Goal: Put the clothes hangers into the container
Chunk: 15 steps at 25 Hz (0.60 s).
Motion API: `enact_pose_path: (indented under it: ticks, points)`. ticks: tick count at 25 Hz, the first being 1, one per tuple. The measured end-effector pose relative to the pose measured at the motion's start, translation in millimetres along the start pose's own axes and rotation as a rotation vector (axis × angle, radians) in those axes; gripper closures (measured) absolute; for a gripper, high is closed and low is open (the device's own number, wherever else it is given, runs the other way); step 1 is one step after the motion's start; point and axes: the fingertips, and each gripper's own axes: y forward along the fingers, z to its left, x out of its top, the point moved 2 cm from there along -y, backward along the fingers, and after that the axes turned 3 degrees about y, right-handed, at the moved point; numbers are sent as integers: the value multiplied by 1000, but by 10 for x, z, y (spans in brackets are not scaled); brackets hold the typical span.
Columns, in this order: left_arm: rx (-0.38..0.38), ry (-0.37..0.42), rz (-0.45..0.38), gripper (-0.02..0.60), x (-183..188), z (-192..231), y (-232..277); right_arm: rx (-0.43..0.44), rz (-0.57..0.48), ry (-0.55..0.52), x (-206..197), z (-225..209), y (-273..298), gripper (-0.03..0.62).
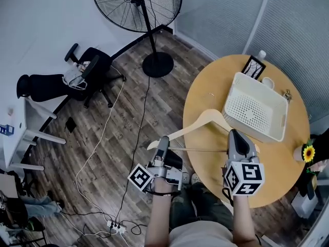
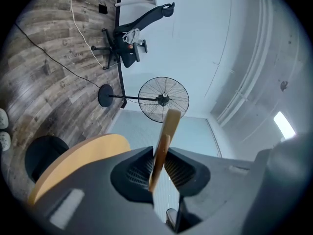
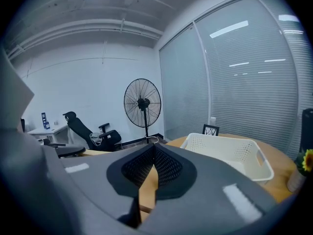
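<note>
A wooden clothes hanger [image 1: 205, 121] hangs over the near left edge of the round wooden table [image 1: 277, 169], held at both ends. My left gripper [image 1: 162, 141] is shut on its left arm, which stands as a thin wooden strip [image 2: 164, 141] between the jaws in the left gripper view. My right gripper [image 1: 234, 134] is shut on the right arm, and that view shows wood [image 3: 146, 187] pinched between the pads. The white perforated container [image 1: 255, 109] stands on the table just beyond the hanger, also seen as the container [image 3: 230, 153] ahead and right of the right gripper.
A standing fan [image 1: 138, 4] and a black office chair [image 1: 85, 71] are on the wood floor at the left. Cables and a power strip [image 1: 115, 228] lie on the floor. A small frame [image 1: 254, 67] and a sunflower [image 1: 308, 152] sit at the table's edges.
</note>
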Motion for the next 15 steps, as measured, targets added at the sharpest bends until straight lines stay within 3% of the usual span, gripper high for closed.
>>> enact_pose_path:
  ticks: [15]
  points:
    - [0, -17, 69, 511, -158, -308, 474, -101, -70, 48, 264, -250, -187, 569]
